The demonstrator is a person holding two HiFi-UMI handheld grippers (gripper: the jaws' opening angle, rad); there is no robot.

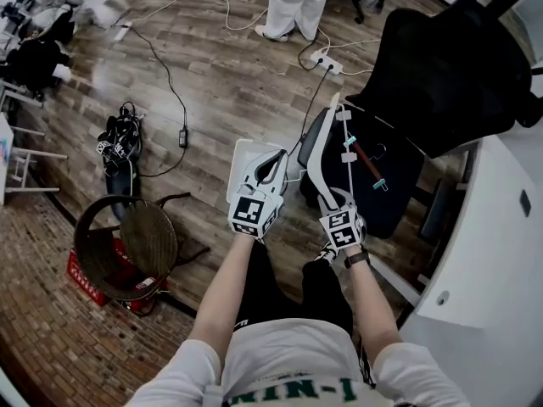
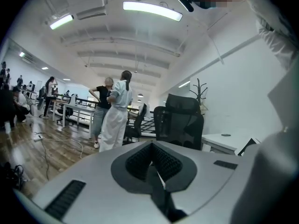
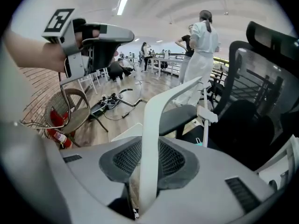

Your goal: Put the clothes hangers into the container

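Right gripper [image 3: 149, 158]: clamped on the white hanger [image 3: 153, 120], pads pinching one broad flat arm near its lower end, with the long part rising up and away from the jaws.
Left gripper [image 2: 152, 158]: jaws pressed together with nothing between them, held level beside the right one.
White hanger, place: raised in the air in the right grip alone, over the front edge of the black office chair [image 1: 399, 189]. Apparently clear of the seat.
Second hanger [image 1: 366, 164]: flat on the chair seat, a dark reddish bar with teal clips, not yet picked up.
Container: probably the shallow white box [image 1: 240, 153] on the wooden floor [image 1: 212, 83] just beside the chair, partly covered by the left gripper in the head view.
Handling: likely light, stiff, smooth plastic. Easy to lift, but gripped near one end and so apt to pivot or slide between the pads. Little risk of breakage.
Snag risk: clips [image 1: 344, 115] on the thin cross bar, liable to catch on the box rim or on another hanger.
Where to hold: on the broad flat arm, as now, ideally nearer the middle for less swing. Not on the thin bar or the clips.
Remaining: both hangers not yet in the box.
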